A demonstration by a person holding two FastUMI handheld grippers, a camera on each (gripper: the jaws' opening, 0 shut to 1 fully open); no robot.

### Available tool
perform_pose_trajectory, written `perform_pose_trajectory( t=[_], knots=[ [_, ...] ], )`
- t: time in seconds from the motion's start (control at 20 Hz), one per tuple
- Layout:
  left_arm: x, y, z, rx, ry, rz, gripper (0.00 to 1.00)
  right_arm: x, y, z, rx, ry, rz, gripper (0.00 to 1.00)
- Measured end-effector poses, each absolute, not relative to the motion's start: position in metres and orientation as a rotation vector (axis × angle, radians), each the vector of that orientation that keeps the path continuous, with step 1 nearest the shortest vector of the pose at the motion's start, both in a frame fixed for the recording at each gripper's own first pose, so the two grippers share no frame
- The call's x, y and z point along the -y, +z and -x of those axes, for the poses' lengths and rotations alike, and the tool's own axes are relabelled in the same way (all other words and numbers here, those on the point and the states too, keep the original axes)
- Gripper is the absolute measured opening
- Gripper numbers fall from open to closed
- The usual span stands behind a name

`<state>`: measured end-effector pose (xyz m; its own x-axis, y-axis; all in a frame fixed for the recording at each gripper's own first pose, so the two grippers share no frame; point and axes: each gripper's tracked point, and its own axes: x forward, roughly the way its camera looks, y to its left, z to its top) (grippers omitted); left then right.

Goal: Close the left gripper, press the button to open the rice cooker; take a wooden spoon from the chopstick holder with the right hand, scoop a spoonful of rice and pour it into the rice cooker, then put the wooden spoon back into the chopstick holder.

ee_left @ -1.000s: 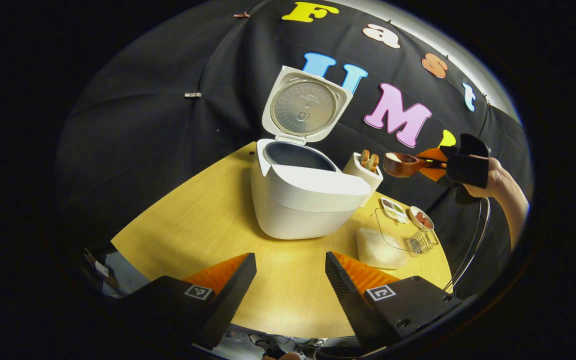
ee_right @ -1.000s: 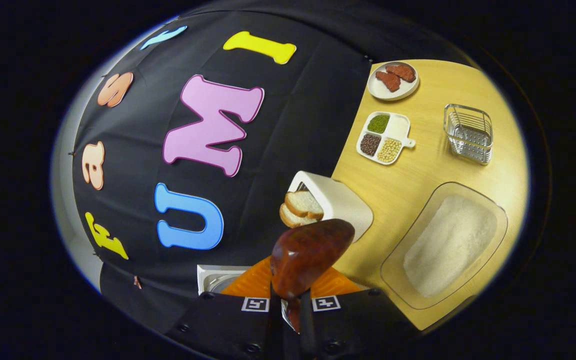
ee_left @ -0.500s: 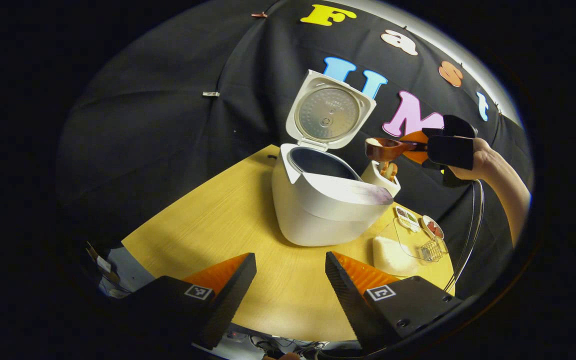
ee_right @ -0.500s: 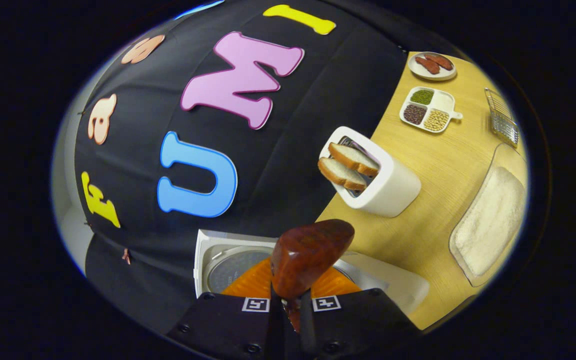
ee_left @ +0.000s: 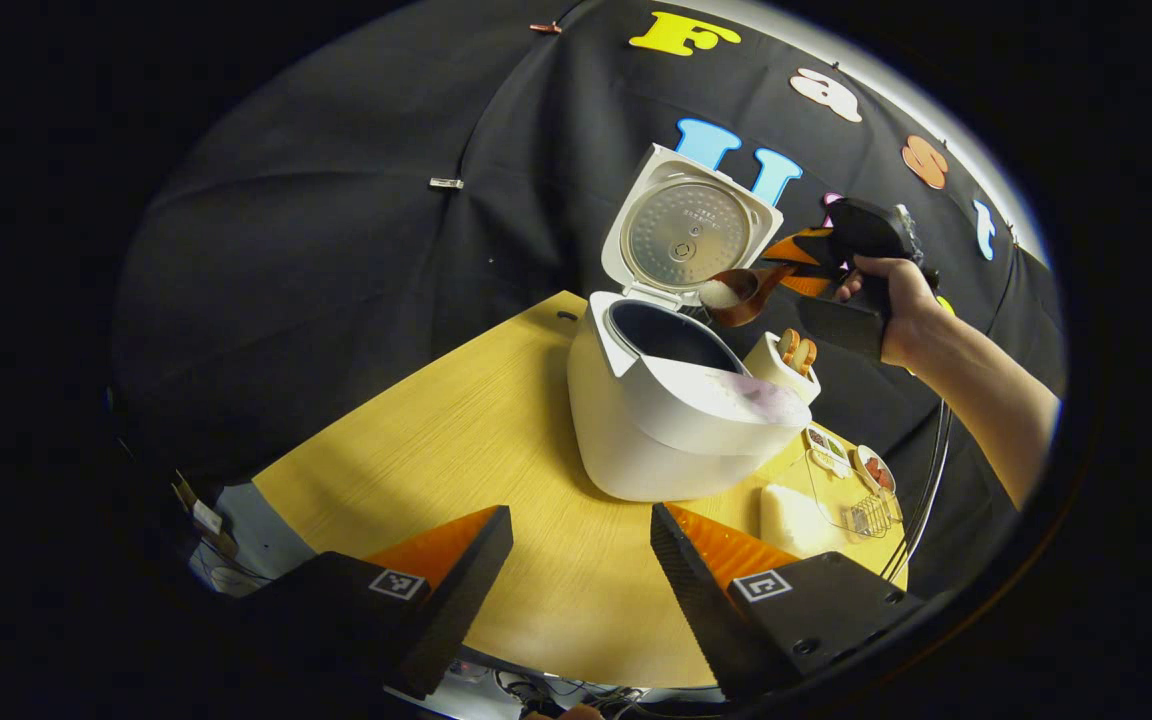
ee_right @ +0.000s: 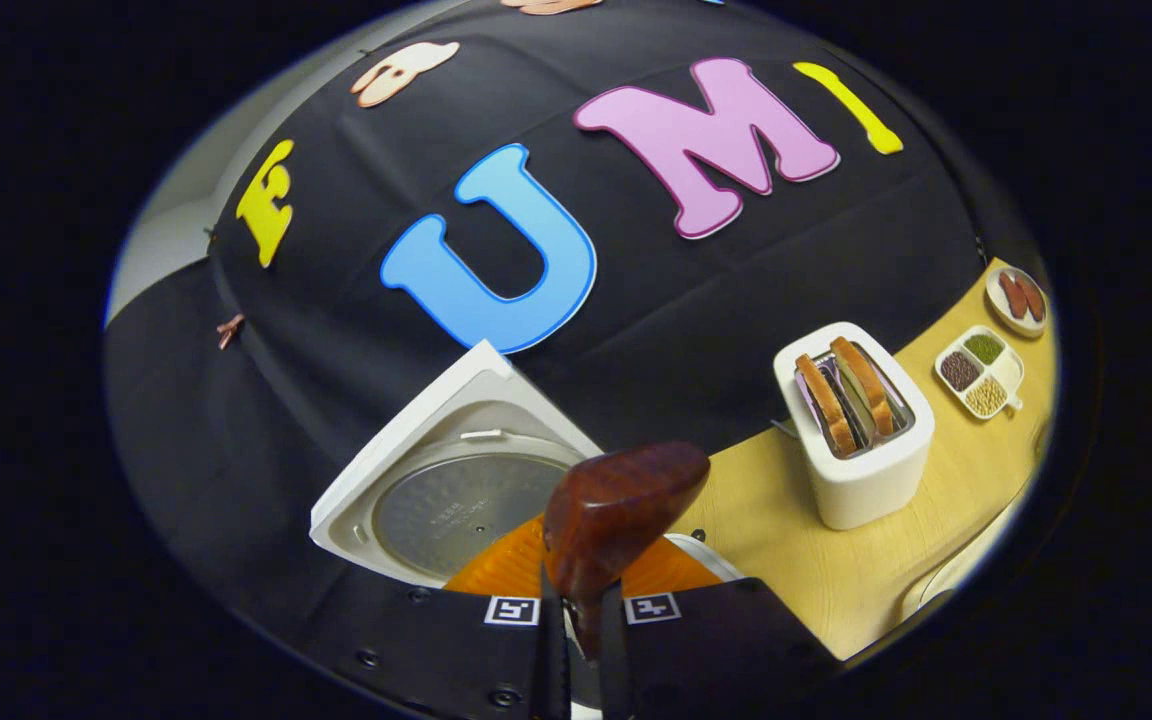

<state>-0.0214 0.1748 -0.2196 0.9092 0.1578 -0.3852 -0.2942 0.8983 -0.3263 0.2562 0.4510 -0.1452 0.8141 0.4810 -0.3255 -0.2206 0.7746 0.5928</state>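
The white rice cooker [ee_left: 681, 420] stands open on the table, its lid [ee_left: 686, 232] upright and its dark pot empty as far as I can see. My right gripper [ee_left: 798, 262] is shut on the handle of the wooden spoon [ee_left: 736, 290]. The spoon's bowl tilts over the pot's back rim, with white rice at its lip. In the right gripper view the spoon's brown back [ee_right: 621, 505] rises from my shut right gripper [ee_right: 576, 612], above the lid [ee_right: 456, 495]. My left gripper [ee_left: 581, 535] hangs open over the table's near side, holding nothing.
A white toaster [ee_left: 791, 360] with two bread slices stands right of the cooker, also seen as the toaster [ee_right: 861, 425]. A clear tray of rice [ee_left: 796, 505], a wire basket [ee_left: 871, 512], a divided dish of beans [ee_right: 981, 368] and a plate [ee_right: 1018, 297] sit farther right.
The right gripper carried the spoon left from above the toaster to over the cooker's pot and rolled, tipping the spoon. The left gripper stayed open and shifted slightly.
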Motion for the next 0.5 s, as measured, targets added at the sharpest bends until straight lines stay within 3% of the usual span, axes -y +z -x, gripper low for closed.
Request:
perform_pose_trajectory(
  t=[0.1,0.15,0.5],
  knots=[
    [-0.173,-0.218,0.019,-0.36,0.233,0.393,0.96,-0.453,-0.149,-0.26,-0.456,0.408,-0.512,0.12],
    [-0.17,-0.218,0.019,-0.358,0.229,0.39,0.96,-0.452,-0.151,-0.261,-0.442,0.411,-0.482,0.16],
    [-0.154,-0.215,0.014,-0.362,0.189,0.367,0.96,-0.454,-0.162,-0.258,-0.363,0.464,-0.293,0.16]
  ],
)
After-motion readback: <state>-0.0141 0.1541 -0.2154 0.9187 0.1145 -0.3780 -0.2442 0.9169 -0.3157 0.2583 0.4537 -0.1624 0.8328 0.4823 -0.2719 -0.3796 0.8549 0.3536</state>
